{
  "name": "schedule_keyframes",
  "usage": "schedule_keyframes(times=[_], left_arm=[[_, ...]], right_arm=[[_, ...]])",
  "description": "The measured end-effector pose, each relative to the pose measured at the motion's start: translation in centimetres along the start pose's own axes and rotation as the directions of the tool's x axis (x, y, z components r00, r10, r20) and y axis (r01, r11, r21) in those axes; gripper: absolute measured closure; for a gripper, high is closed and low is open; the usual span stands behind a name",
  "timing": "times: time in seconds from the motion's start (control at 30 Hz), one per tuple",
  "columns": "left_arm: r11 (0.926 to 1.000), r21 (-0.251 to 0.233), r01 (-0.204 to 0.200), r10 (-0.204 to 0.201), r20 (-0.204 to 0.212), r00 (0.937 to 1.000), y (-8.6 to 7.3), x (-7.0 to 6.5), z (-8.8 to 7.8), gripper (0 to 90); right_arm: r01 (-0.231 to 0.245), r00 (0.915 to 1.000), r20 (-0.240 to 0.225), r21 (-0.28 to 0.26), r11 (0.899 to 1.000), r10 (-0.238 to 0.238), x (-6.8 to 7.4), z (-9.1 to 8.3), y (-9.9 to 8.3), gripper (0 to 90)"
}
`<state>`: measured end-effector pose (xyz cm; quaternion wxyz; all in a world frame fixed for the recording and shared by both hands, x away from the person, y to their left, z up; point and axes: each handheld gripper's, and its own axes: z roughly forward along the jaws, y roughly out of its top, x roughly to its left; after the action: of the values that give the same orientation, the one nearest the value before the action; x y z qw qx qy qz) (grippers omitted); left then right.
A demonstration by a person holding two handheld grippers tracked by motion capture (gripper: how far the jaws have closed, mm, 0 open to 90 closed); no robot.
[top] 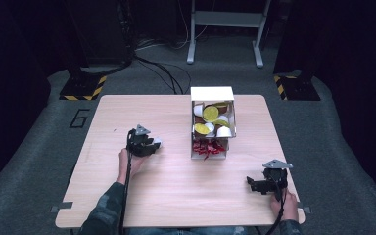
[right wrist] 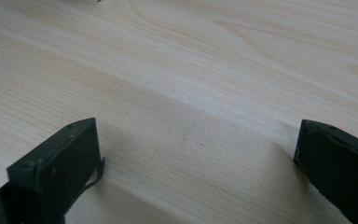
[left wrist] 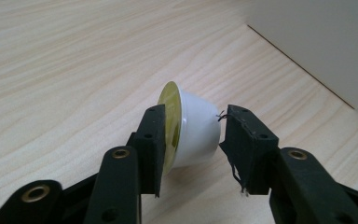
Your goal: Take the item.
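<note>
White plastic and a yellow foil lid made up the capsule [left wrist: 191, 133] lying on its side on the desk [left wrist: 74, 70], between the jaws of the left tongs [left wrist: 193, 140]. Those tongs stood narrow: the jaw at 9 o'clock lay against the lid face, while a thin gap separated the jaw at 3 o'clock from the capsule's base, so no pinch held it. From above, the left tongs [top: 149, 146] sat at about 9 o'clock of the white box [top: 212, 94], near it, and the capsule appeared there as a small pale spot at their tip.

The right tongs [right wrist: 196, 154] stood wide over bare wood, nothing between the jaws. From above, they [top: 254, 185] rested near the desk's front edge at roughly 5 o'clock of the box, well apart from it.

The high view showed the box's compartments, yellow-lidded and brown capsules [top: 210, 113] above, red items [top: 208, 148] below. The left gripper view gave one plain white wall [left wrist: 317, 37] at 1 o'clock.
</note>
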<state>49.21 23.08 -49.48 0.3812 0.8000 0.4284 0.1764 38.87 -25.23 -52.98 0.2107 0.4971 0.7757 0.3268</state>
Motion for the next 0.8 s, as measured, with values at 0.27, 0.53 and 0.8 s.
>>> schedule_keyframes(times=[0.27, 0.53, 0.8], left_arm=[[0.9987, -0.02, 0.048, -0.047, 0.024, 0.9986, -0.1, 0.2, -1.4, 39.5], [0.9968, -0.05, 0.062, -0.061, 0.027, 0.9978, 0.0, 0.3, -4.1, 18.9], [0.9909, -0.111, 0.076, -0.076, 0.005, 0.9971, -0.6, 0.7, -7.6, 14.1]], right_arm=[[-0.002, 1.0, 0.001, 0.0, 1.0, 0.002, 0.0, 0.0, 0.0, 0.0], [-0.002, 1.0, 0.001, 0.0, 1.0, 0.002, 0.0, 0.0, 0.0, 0.0], [-0.002, 1.0, 0.001, 0.0, 1.0, 0.002, 0.0, 0.0, 0.0, 0.0]])
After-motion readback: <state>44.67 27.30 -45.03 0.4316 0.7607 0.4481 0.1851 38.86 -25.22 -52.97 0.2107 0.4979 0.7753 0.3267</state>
